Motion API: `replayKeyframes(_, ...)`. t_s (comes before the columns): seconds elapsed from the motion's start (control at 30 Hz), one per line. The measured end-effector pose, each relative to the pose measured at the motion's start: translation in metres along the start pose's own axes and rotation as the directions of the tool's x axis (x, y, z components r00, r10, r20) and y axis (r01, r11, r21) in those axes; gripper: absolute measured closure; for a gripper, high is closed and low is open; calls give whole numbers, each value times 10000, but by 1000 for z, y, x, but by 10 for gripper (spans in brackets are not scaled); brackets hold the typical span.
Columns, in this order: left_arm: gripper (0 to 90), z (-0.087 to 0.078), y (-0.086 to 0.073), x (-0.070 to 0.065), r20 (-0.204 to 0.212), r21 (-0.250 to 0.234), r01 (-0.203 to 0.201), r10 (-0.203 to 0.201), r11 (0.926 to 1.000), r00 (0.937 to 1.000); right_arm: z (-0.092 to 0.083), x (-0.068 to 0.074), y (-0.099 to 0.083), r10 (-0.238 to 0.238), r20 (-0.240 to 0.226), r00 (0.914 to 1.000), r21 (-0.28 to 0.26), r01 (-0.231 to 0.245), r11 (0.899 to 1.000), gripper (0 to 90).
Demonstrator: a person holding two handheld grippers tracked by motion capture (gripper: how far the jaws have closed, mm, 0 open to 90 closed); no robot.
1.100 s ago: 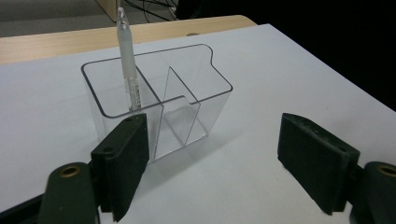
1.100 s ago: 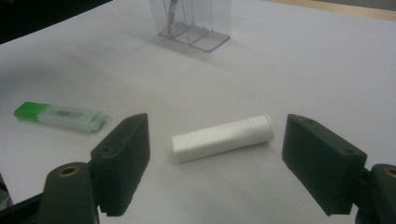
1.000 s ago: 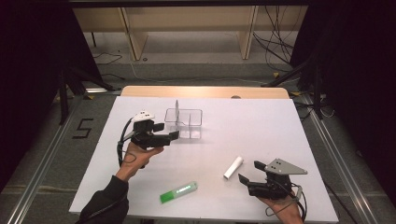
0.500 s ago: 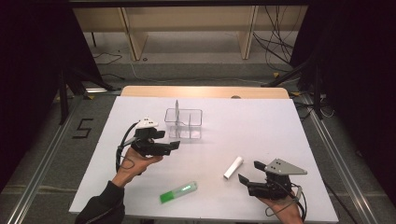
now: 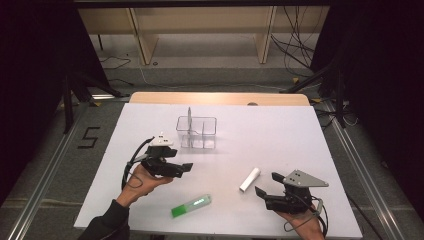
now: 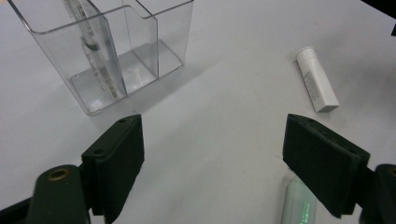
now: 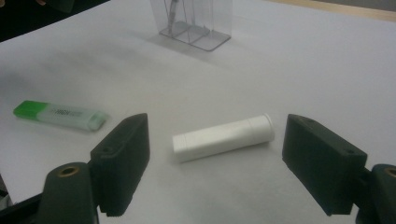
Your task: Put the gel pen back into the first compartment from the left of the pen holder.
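The white tube [image 7: 223, 137], likely light, stiff, smooth and prone to rolling, lay near the table's [image 5: 280, 135] front edge toward its right corner, best pinched across its middle by the right gripper [image 5: 265, 184], whose jaws stood apart, empty, like the left gripper's [image 5: 187, 168].

Both grippers are black with 2 blocky jaws and trailing black cables; the right gripper [image 5: 267, 185] carries a grey three-cornered plate, the left gripper [image 5: 186, 169] a white top; the left sleeve [image 5: 107, 225] is dark
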State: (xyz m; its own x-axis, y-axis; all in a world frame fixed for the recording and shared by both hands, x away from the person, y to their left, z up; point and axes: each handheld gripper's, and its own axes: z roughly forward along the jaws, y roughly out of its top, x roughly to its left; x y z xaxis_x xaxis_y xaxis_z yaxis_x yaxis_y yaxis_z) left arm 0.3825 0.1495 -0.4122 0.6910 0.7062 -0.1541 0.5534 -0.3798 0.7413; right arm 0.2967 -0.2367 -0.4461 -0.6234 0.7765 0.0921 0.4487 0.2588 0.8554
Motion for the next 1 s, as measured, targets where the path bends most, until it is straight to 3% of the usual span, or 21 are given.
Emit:
replayKeyframes(0.4, 207, -2, -12, 0, 95, 428, -27, 23, 9991, 10000, 1, 1, -1, -48, -90, 9999, 5, 48, 10000, 241)
replayKeyframes(0.73, 207, -3, -17, -6, 81, 1114, -437, 431, 9928, 9990, 2, 0, -2, -21, -135, 9999, 59, 22, 10000, 241)
replayKeyframes(1.0, 205, -5, -21, -9, 123, 1346, -572, 560, 9893, 9984, 3, 1, -2, 8, -183, 9998, 72, -7, 10000, 241)
